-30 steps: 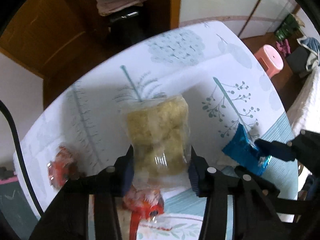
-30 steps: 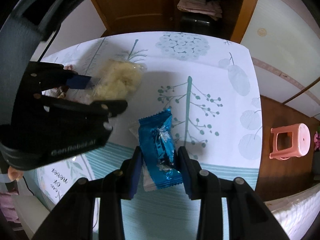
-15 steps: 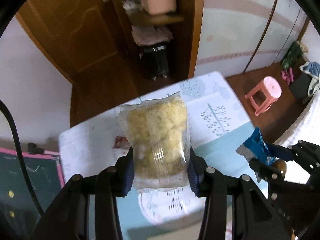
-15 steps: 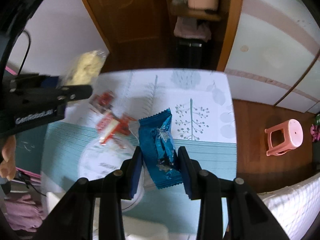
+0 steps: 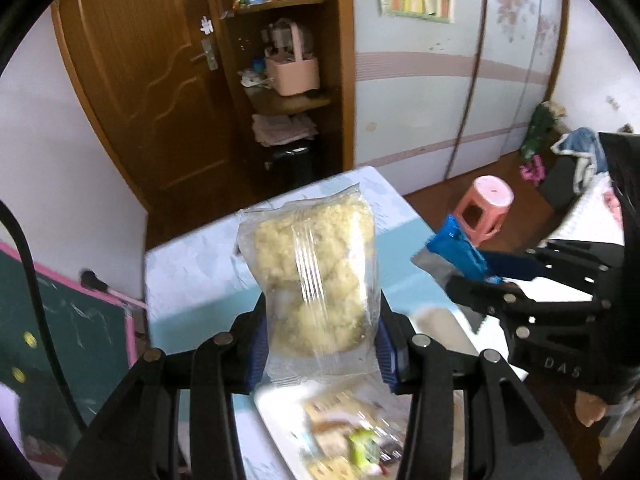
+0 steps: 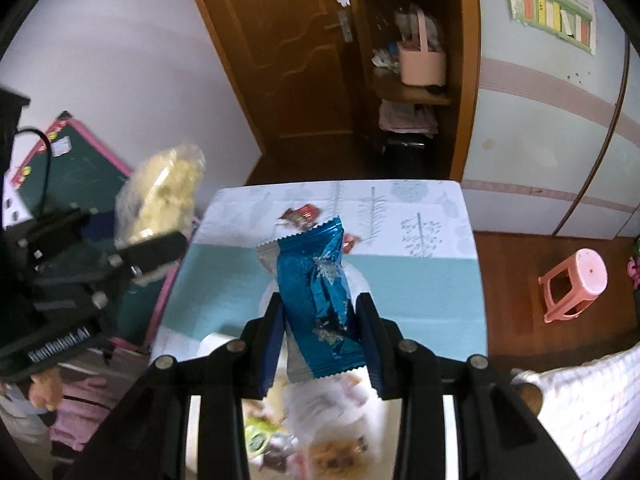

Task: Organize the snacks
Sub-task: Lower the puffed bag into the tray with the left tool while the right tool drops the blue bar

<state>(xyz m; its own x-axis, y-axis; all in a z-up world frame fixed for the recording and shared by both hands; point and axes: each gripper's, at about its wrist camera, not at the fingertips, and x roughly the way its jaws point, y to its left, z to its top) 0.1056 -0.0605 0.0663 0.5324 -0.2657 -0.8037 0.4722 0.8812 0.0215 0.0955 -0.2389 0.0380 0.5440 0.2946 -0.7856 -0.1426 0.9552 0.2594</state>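
My left gripper (image 5: 320,340) is shut on a clear packet of yellow crumbly snack (image 5: 312,276), held high above the table; the packet also shows in the right wrist view (image 6: 160,200). My right gripper (image 6: 320,332) is shut on a blue foil snack packet (image 6: 320,284), also lifted; the blue packet shows in the left wrist view (image 5: 460,252) to the right of the left gripper. Below both grippers lies a white tray (image 5: 280,424) holding several mixed snacks (image 6: 332,452). Red wrapped snacks (image 6: 300,214) lie on the far part of the table.
The table (image 6: 420,288) has a white and teal tree-print cloth. A pink stool (image 6: 576,284) stands on the floor to the right. A green chalkboard (image 5: 60,320) leans at the left. A wooden door and shelves (image 5: 288,80) stand beyond the table.
Both grippers have risen from the table and drawn back with their packets. The view has tilted up to the room, and the snack tray has come into view below.
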